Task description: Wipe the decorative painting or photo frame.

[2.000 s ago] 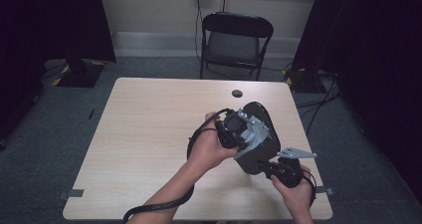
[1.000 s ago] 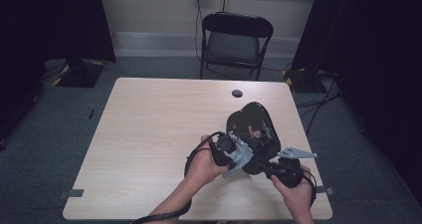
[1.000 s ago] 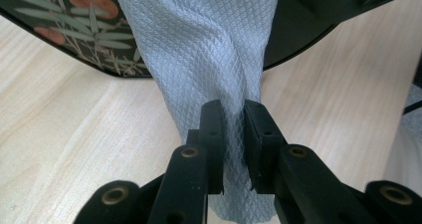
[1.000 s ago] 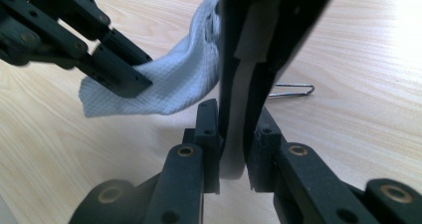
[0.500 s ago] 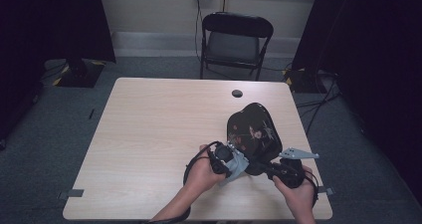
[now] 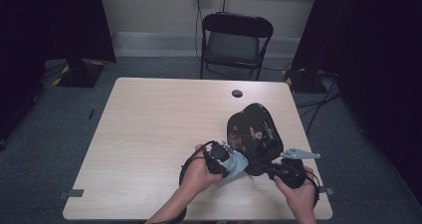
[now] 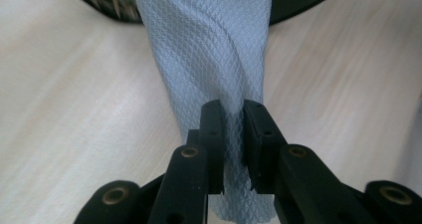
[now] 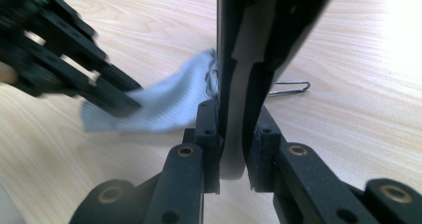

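Observation:
A black lacquered dish with a floral pattern stands tilted on its rim at the table's near right. My right gripper is shut on its near rim; in the right gripper view the dish's rim is clamped between the jaws of that gripper. My left gripper is shut on a pale blue-grey cloth at the dish's lower left edge. Seen from the left gripper view, the cloth rises from this gripper up to the dish. The cloth and left gripper also appear in the right gripper view.
The light wooden table has a dark round grommet near its far edge. A black folding chair stands behind the table. A thin wire clip lies on the table past the dish.
My left gripper with the cloth has slid down from the dish's face to its lower left edge, uncovering the patterned surface. The right gripper has kept its hold in place.

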The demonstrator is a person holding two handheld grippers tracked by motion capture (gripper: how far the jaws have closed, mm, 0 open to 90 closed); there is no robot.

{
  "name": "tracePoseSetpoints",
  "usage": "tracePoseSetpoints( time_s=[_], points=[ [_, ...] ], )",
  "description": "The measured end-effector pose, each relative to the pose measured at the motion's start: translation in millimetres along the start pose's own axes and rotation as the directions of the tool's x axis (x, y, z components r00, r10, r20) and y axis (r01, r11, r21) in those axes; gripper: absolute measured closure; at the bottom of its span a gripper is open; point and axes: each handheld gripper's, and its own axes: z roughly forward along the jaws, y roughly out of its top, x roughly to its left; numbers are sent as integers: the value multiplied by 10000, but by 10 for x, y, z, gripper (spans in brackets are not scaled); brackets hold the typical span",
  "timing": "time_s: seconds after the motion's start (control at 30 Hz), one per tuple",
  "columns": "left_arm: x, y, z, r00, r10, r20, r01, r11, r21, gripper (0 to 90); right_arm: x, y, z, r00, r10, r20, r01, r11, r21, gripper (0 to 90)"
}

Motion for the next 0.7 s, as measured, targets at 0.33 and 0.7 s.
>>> tracePoseSetpoints(
  time_s=[0.33, 0.7],
  points=[
    [-103, 353, -738, 9974, 537, -474, -594, 9900, -1281, 797, 89, 62, 103, 9995, 201, 228, -201, 9998, -19, 792],
    [-328, 810, -1196, 9896, 1147, -866, -1310, 9679, -2143, 797, 129, 80, 133, 9990, 207, 406, -206, 9998, -24, 792]
  ],
)
